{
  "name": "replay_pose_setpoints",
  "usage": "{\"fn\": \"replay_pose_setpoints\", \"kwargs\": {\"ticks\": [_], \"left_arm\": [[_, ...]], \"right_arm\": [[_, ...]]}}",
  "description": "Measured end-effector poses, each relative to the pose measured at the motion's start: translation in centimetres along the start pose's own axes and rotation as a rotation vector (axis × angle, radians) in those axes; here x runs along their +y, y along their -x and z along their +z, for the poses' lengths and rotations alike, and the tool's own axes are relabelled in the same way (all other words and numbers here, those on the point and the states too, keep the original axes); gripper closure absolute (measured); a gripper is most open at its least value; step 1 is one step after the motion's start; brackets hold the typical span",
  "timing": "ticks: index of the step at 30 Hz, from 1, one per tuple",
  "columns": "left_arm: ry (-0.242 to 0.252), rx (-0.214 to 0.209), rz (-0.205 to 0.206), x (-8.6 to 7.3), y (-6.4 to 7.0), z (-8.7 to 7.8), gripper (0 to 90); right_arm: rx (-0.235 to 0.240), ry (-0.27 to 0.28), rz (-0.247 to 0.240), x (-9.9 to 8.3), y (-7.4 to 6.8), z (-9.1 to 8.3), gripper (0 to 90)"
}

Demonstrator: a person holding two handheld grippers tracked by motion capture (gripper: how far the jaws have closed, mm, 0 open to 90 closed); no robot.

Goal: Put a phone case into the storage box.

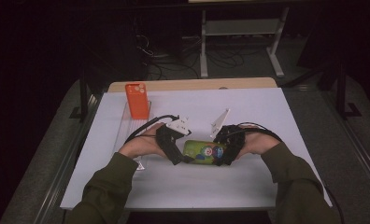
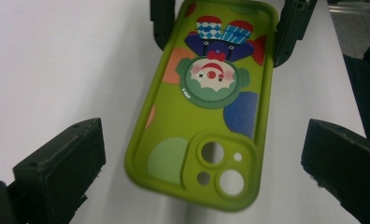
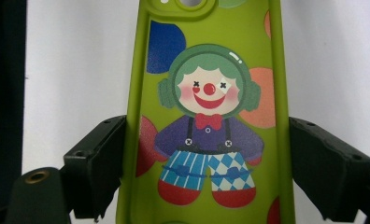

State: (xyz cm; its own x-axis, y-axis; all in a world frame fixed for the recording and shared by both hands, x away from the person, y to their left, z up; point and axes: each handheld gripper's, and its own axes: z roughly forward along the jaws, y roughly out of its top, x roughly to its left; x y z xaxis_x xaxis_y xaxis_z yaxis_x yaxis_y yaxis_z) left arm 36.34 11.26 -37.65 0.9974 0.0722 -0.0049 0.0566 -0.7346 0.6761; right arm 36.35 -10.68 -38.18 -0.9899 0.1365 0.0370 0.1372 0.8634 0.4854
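Observation:
A lime-green phone case [image 1: 202, 151] printed with a clown lies lengthwise between my two grippers near the middle of the white table [image 1: 267, 116]. My right gripper [image 1: 222, 156] is shut on it: in the right gripper view both jaws press the long sides of the case [image 3: 209, 93] at the clown's legs, about my right gripper [image 3: 209, 135]. My left gripper [image 1: 187, 158] stands open around the camera-hole end. In the left gripper view the case [image 2: 206, 107] has a gap to each jaw of my left gripper [image 2: 204, 140]. The right gripper's fingers [image 2: 289, 28] show at the case's far end.
An orange phone case [image 1: 137, 100] stands upright at the back left of the table, on a clear rack [image 1: 127, 123] that runs toward the person's left hand. Dark floor, cables and a metal frame lie beyond the far edge.

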Motion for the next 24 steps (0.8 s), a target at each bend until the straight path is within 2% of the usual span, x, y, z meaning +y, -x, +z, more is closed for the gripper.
{"fn": "replay_pose_setpoints", "kwargs": {"ticks": [2,6,14,19,24], "left_arm": [[-0.014,-0.003,0.024,0.1,0.0,0.3,0.0],[-0.033,-0.016,0.005,0.2,0.4,1.0,0.0],[-0.074,-0.033,0.014,0.1,0.5,1.9,0.0],[-0.087,-0.059,0.014,0.1,0.6,2.2,0.0],[-0.079,-0.070,0.012,0.1,0.6,2.3,4.4]], "right_arm": [[0.005,0.009,-0.018,0.2,-0.1,0.0,15.4],[0.010,0.019,-0.034,0.4,-0.4,-0.1,15.4],[0.011,0.037,-0.058,0.9,-0.9,-0.3,15.3],[0.017,0.036,-0.066,1.1,-1.1,-0.2,15.3],[0.015,0.042,-0.074,1.2,-1.2,-0.3,15.3]]}}
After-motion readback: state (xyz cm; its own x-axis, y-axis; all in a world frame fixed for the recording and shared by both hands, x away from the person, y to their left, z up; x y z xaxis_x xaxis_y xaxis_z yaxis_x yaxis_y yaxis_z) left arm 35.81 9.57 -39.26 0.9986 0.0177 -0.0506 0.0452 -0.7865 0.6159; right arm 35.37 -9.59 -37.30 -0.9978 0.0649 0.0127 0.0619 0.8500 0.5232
